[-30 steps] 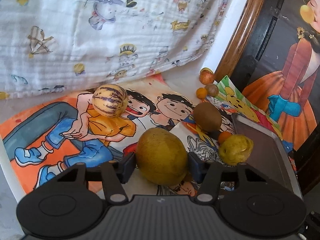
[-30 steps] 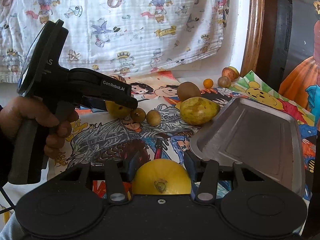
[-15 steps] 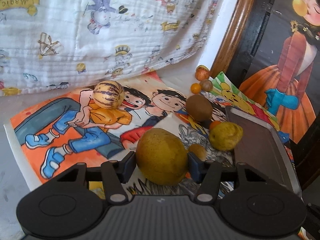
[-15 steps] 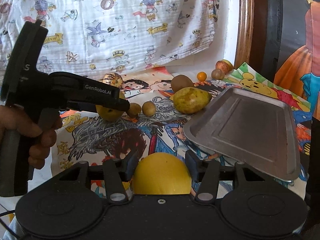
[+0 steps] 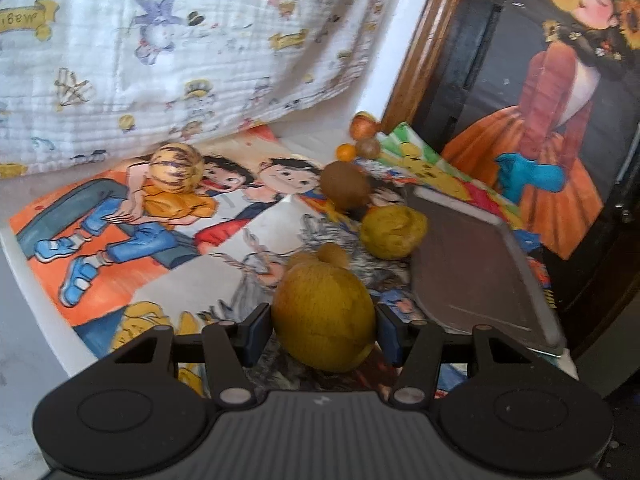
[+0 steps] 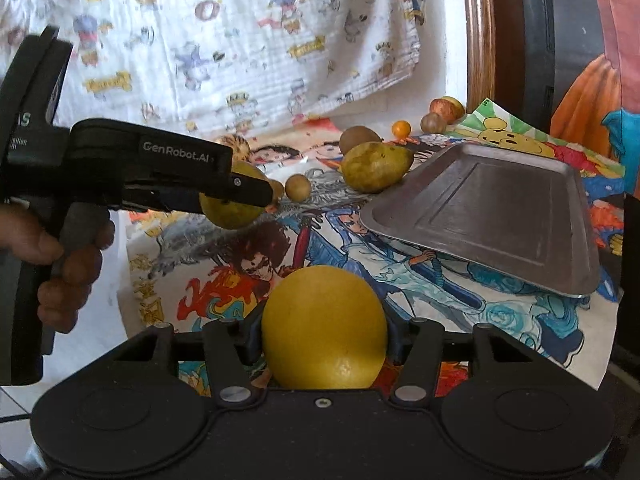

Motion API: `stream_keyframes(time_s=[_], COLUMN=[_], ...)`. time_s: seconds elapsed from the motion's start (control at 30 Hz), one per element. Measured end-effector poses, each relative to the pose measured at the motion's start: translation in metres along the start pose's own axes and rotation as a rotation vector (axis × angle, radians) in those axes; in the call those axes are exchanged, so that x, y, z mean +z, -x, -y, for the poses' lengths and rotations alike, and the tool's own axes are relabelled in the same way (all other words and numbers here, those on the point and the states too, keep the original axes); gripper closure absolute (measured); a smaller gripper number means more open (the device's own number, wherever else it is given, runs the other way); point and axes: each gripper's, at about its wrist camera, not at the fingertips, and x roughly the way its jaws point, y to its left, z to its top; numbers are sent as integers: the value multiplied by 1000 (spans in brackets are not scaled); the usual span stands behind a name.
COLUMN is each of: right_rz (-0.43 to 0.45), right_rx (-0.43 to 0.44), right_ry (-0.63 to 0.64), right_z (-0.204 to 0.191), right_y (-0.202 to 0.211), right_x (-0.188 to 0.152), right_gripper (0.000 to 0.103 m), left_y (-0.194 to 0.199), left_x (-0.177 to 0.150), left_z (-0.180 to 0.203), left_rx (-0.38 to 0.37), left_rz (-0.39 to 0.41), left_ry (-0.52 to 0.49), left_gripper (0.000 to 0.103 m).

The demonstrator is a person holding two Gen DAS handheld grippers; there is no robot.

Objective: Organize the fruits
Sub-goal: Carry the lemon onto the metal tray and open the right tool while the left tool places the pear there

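Note:
My left gripper (image 5: 324,330) is shut on a dull yellow-green round fruit (image 5: 324,316) and holds it above the cartoon mat; it also shows in the right wrist view (image 6: 232,200). My right gripper (image 6: 324,346) is shut on a bright yellow lemon (image 6: 324,328), held near the mat's front. An empty metal tray (image 6: 492,208) lies on the right, also in the left wrist view (image 5: 472,268). A yellow-green mango (image 6: 376,166) lies by the tray's far left corner. A brown kiwi (image 5: 346,188), a striped melon (image 5: 176,166) and several small fruits (image 6: 298,187) lie on the mat.
A printed white cloth (image 5: 160,52) hangs behind the mat. A wooden frame (image 6: 478,32) and a painting (image 5: 560,100) stand at the right. Small fruits (image 6: 442,112) sit in the far corner. The person's hand (image 6: 60,260) holds the left gripper's handle.
My left gripper has lifted and drawn back with its fruit, tilting right towards the tray. My right gripper has also risen with the lemon, so the tray sits further off.

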Motion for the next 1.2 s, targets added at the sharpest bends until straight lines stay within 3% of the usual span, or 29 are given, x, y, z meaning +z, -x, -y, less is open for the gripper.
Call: stream_keyframes(time_s=[0.27, 0.47, 0.63, 0.77, 1.0, 1.2], right_rz=[81, 137, 154, 145, 83, 15], right_rx=[74, -2, -40, -67, -87, -105], right_ry=[-53, 49, 64, 44, 34, 75], right_z=[37, 87, 149, 196, 239, 248], right_y=[25, 27, -5, -45, -104, -138], right_x=[10, 51, 93, 123, 149, 156], right_gripper=[46, 46, 46, 46, 46, 46], left_y=[5, -13, -40, -69, -120, -144], left_x=[15, 41, 66, 79, 90, 77], left_z=[23, 50, 77, 92, 116, 134], left_rx=[-82, -128, -111, -143, -181, -202], left_rz=[19, 27, 62, 79, 38, -20], left_ry=[-65, -107, -189, -220, -284, -346], left_gripper=[43, 43, 43, 43, 43, 43])
